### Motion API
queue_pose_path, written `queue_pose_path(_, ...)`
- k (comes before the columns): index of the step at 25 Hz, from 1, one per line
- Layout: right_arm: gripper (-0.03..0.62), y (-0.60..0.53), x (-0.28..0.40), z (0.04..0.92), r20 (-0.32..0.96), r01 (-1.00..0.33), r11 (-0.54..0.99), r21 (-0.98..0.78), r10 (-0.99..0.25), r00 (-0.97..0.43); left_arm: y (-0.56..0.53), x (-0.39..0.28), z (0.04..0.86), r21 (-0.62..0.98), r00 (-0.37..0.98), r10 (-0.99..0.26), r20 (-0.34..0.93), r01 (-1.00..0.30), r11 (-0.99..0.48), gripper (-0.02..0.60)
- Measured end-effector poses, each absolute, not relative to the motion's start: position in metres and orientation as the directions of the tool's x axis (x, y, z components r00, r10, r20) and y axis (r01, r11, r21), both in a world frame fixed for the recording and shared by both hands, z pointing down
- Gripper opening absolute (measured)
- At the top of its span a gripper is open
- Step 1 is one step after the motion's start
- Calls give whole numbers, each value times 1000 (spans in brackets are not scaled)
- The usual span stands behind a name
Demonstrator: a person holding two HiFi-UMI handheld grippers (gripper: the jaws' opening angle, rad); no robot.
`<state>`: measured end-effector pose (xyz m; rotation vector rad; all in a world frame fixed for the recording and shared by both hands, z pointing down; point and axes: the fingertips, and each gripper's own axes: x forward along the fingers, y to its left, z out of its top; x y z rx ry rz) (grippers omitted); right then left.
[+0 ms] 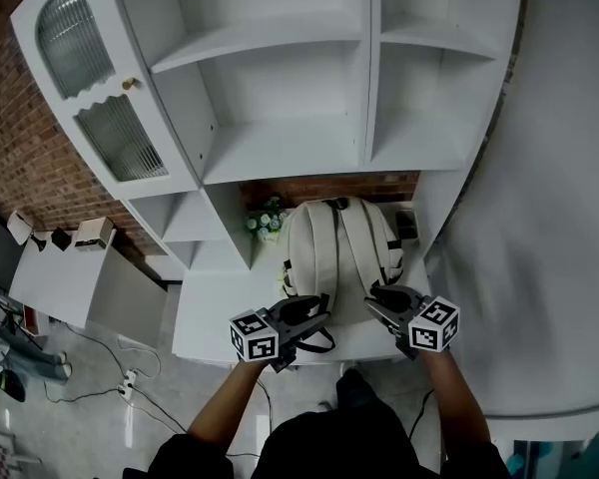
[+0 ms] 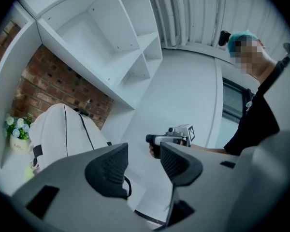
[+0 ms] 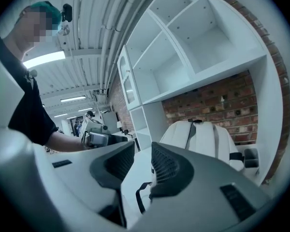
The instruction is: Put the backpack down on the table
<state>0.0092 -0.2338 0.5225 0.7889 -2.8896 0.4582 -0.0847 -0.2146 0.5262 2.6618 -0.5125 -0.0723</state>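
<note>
Both pairs of jaws stand apart with nothing between them. The ribbed pads of our left gripper [image 2: 142, 161] frame only open air, and those of our right gripper [image 3: 142, 164] frame the white tabletop, touching nothing.

The backpack [image 1: 334, 242], cream with dark trim, already sits on the table [image 1: 210, 312], its shoulder straps facing us and its top up by the brick wall [image 1: 309, 186]. We cannot tell whether it leans on that wall. A black strap loop [image 3: 140, 197] trails from its near end toward the table's edge. Neither gripper touches the bag; both hover at its near end, one on each side, over the front of the table. We judge the putting-down done, with nothing left but to draw our hands clear.

A small pot of flowers [image 1: 267, 221] stands just beside the bag on its left and a small grey container [image 1: 407, 225] on its right, all under the white shelf unit [image 1: 280, 88].

The head view alone shows both grippers flanking the bag and how it lies between its neighbours. The gripper views alone show the open gaps at the pads and the bag's domed height off the tabletop. Each also catches the other gripper across the way.
</note>
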Motion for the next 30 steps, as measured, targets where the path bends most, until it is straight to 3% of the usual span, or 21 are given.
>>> queue_pose_path(8, 100, -187, -11, 519, 137, -513, 814, -272, -494, -858, -178, -85, 516, 382, 904, -428, -6, -393, -836, 73)
queue_pose_path(13, 97, -156, -24, 514, 141, -502, 826, -258, -482, -865, -153, -87, 514, 385, 894, -447, -31, -402, -831, 27)
queue_pose_path(22, 95, -118, -35, 512, 137, -536, 809, -243, -518, -844, -109, -83, 519, 300, 865, -500, 39, -487, -820, 17)
queue_pose_path(27, 95, -107, -32, 504, 105, -545, 795, -266, -538, -836, -91, -74, 500, 390, 865, -495, -81, -430, -814, 17)
queue_pose_path(30, 95, -100, -21, 492, 50, -559, 774, -297, -572, -819, -87, -69, 501, 384, 829, -554, -74, -489, -783, 17)
